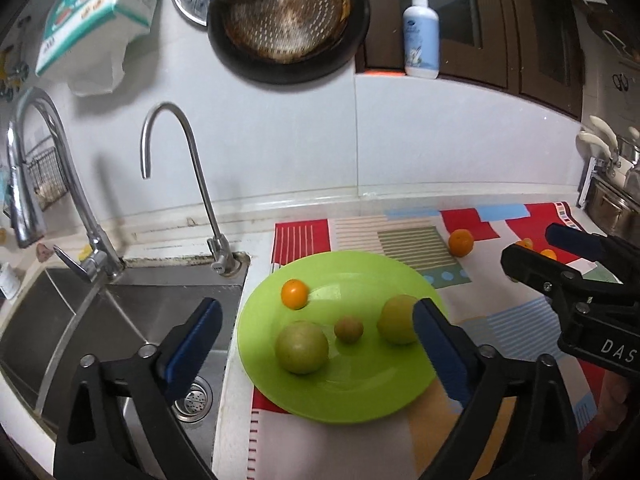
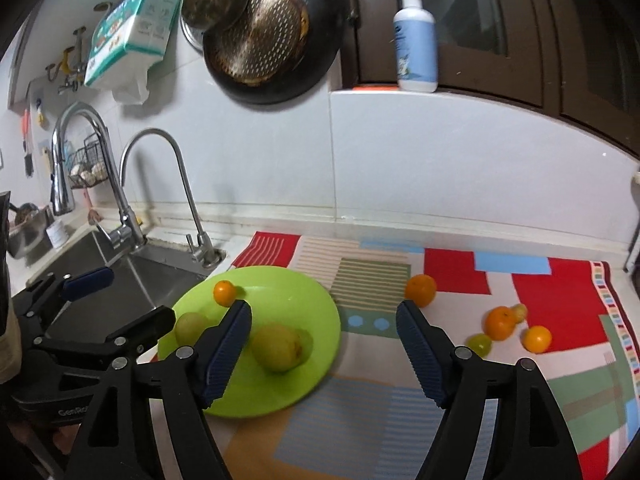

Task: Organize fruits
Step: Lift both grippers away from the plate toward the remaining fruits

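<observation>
A green plate lies on the patterned mat beside the sink. It holds a small orange, two large green fruits and a small brownish-green one. More oranges and a small green fruit lie loose on the mat to the right. My left gripper is open and empty above the plate. My right gripper is open and empty over the plate's right edge.
A steel sink with two faucets is left of the plate. A dark pan and tissue pack hang on the wall. A soap bottle stands on the ledge. Pots stand at the far right.
</observation>
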A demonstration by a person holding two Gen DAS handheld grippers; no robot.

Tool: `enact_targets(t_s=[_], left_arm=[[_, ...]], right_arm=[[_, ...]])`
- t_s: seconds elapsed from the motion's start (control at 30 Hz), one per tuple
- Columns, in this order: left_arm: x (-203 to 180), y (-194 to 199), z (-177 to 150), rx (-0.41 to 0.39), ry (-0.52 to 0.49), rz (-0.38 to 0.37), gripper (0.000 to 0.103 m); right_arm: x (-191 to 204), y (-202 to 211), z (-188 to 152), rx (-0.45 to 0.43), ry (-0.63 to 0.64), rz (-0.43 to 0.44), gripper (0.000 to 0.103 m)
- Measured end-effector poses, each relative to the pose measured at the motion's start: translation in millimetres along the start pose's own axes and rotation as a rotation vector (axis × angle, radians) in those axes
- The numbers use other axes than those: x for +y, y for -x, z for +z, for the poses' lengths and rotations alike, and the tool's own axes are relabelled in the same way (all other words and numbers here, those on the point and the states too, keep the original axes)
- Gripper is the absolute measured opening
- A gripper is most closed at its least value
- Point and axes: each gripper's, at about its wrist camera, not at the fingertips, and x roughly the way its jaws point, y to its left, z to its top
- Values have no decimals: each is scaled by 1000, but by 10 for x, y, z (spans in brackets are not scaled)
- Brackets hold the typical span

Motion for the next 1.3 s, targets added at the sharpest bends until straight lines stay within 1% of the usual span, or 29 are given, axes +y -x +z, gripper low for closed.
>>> enact_targets(t_s=[0.3,0.43,0.7,1.03,1.2,1.3], left_arm=[[-337,340,-7,-42,-18,-16,103],[-544,469,20,-62,-24,-27,103],[-956,607,49,-87,-35,-47,103],[-1408,601,73,-96,-60,-72,103],[-1576,472,129,-97,-100,-98,103],[-1646,328,188,-95,-135,-125,102]], right_arm=[[-238,488,-111,-53,-28,-44,75],[-402,690,-147,-69,-44,-61,78],[-737,1002,-181,-98,-36,-95,78],[-1159,1193,-235,-112,-13,-132,78],[-1328,1170,-292,-99,-21,-164,78],[-1402,1104,-328,-81,-38,-181,78]])
